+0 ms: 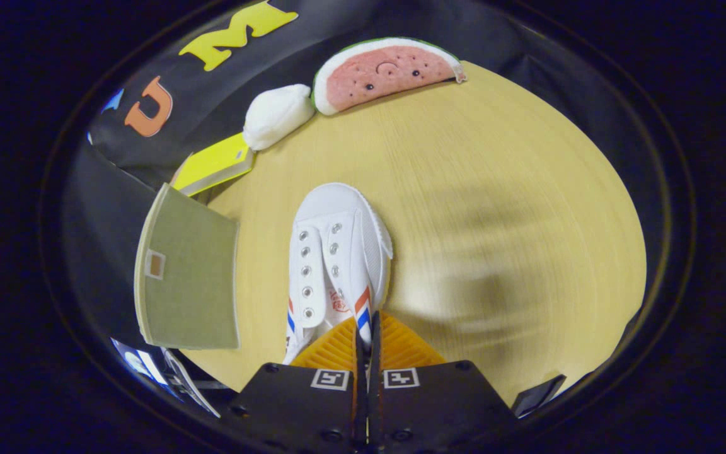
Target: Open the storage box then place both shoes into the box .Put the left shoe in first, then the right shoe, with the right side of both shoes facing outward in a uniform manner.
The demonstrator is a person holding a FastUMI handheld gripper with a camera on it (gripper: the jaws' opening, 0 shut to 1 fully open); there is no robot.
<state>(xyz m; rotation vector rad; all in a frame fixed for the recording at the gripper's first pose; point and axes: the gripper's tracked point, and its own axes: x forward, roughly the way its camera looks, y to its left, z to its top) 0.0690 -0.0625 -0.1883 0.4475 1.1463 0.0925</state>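
A white canvas shoe (336, 252) with red and blue stripes hangs just ahead of my fingers, toe pointing away from me, above the wooden table (514, 208). My gripper (368, 337) is shut on the shoe's heel-side edge, with both fingers pressed together on the canvas. To the left of the shoe stands the olive-green storage box (188, 277), seen from above with its flat panel and a small brown tab facing me. I cannot tell from here whether the box is open.
A watermelon-slice plush (383, 72) lies at the table's far edge, with a white soft lump (276, 115) beside it. A yellow book (215, 165) sits behind the box. The shoe's blurred shadow falls on the bare wood to the right.
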